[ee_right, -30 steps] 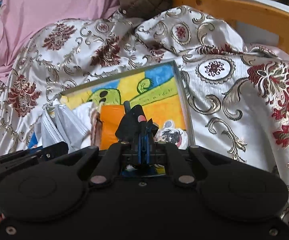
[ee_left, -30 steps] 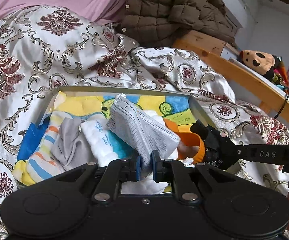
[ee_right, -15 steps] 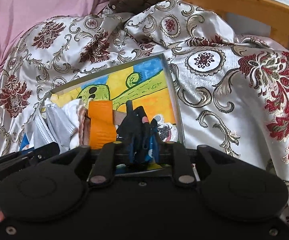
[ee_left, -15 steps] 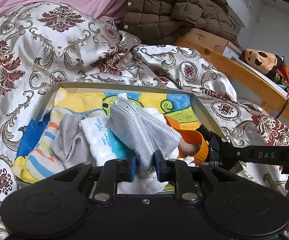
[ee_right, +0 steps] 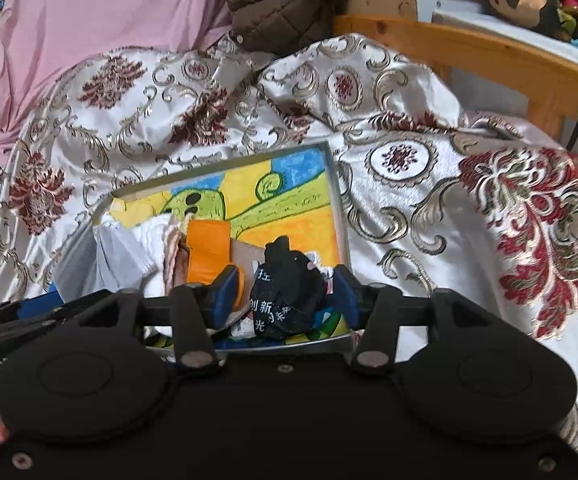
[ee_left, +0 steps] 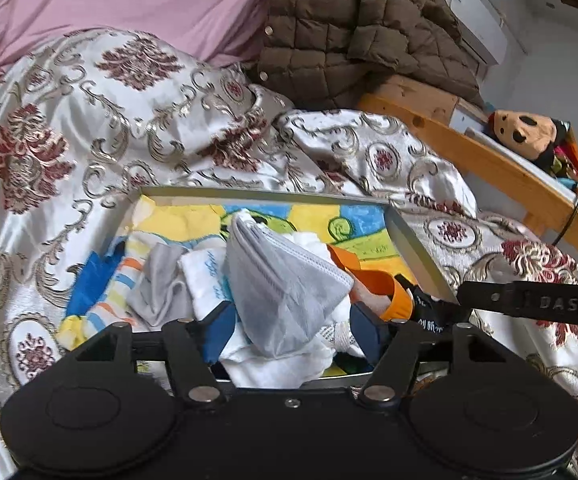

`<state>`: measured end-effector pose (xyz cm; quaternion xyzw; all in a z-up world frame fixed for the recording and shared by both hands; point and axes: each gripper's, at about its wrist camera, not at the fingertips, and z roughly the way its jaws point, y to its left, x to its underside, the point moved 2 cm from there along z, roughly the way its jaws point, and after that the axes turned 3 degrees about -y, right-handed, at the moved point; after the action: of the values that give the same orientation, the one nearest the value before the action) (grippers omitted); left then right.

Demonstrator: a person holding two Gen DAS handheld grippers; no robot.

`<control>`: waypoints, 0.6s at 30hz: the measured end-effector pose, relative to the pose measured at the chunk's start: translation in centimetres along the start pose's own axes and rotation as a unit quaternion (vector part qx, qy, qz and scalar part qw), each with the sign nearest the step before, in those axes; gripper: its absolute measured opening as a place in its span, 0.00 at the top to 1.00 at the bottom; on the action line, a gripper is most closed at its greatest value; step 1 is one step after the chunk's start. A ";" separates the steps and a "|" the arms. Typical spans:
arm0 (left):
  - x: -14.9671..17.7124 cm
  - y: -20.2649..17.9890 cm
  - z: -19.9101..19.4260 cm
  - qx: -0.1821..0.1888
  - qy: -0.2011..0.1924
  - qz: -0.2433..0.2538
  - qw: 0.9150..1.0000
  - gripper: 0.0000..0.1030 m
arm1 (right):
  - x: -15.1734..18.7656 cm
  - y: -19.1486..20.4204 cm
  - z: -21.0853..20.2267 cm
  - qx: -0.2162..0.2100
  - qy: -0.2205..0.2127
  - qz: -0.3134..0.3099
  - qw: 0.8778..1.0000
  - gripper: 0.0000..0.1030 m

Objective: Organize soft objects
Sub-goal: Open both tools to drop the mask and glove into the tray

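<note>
A shallow metal tray with a colourful cartoon bottom lies on the bed and shows in the right wrist view too. In it lie a grey face mask, white cloths, a grey cloth, a striped sock, an orange piece and a black cloth with white characters. My left gripper is open, its fingers either side of the mask's lower corner. My right gripper is open, its fingers either side of the black cloth, which rests in the tray.
A patterned satin quilt covers the bed around the tray. A pink sheet and a brown quilted jacket lie behind. A wooden bed rail with a plush toy runs at the right.
Both grippers have opened. The left let go of the grey mask and the right let go of the black cloth; both items now rest in the tray.
</note>
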<state>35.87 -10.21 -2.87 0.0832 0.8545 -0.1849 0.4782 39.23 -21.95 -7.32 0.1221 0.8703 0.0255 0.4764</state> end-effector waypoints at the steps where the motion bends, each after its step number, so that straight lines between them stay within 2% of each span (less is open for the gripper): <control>1: -0.1 0.1 -0.4 -0.001 -0.004 -0.004 1.000 0.32 | -0.1 -0.2 -0.5 -0.002 -0.005 0.001 1.000 0.50; 4: -0.3 0.1 -1.8 -0.004 -0.020 -0.016 1.000 0.28 | -0.3 -0.5 -2.2 -0.011 -0.019 0.005 1.000 0.47; 5: -0.4 0.0 -2.3 -0.005 -0.026 -0.018 0.999 0.26 | -0.3 -0.6 -2.8 -0.015 -0.024 0.007 1.000 0.43; 6: -0.5 -0.1 -2.9 -0.007 -0.032 -0.019 0.999 0.24 | -0.3 -0.7 -3.4 -0.019 -0.030 0.009 0.999 0.35; 9: -0.8 -0.4 -4.5 -0.011 -0.044 -0.021 0.999 0.17 | -0.3 -0.6 -5.4 -0.030 -0.050 0.003 0.998 0.30; 11: -1.0 -0.7 -5.6 -0.010 -0.050 -0.020 0.998 0.14 | -0.2 -0.8 -6.9 -0.037 -0.063 0.001 0.997 0.23; 13: -1.1 -0.8 -6.9 -0.012 -0.061 -0.021 0.998 0.09 | -0.3 -0.7 -8.5 -0.044 -0.076 -0.002 0.996 0.21; 15: -1.1 -0.9 -8.2 -0.014 -0.073 -0.026 0.997 0.05 | -0.4 -0.6 -10.1 -0.047 -0.093 -0.005 0.995 0.08; 18: -1.0 -1.0 -10.0 -0.017 -0.084 -0.037 0.996 0.01 | 0.0 -0.6 -12.8 -0.057 -0.127 0.002 0.990 0.01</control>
<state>28.24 -7.17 2.95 0.0274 0.8170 -0.1948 0.5421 28.47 -21.62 -0.43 0.0988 0.7996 0.0600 0.5893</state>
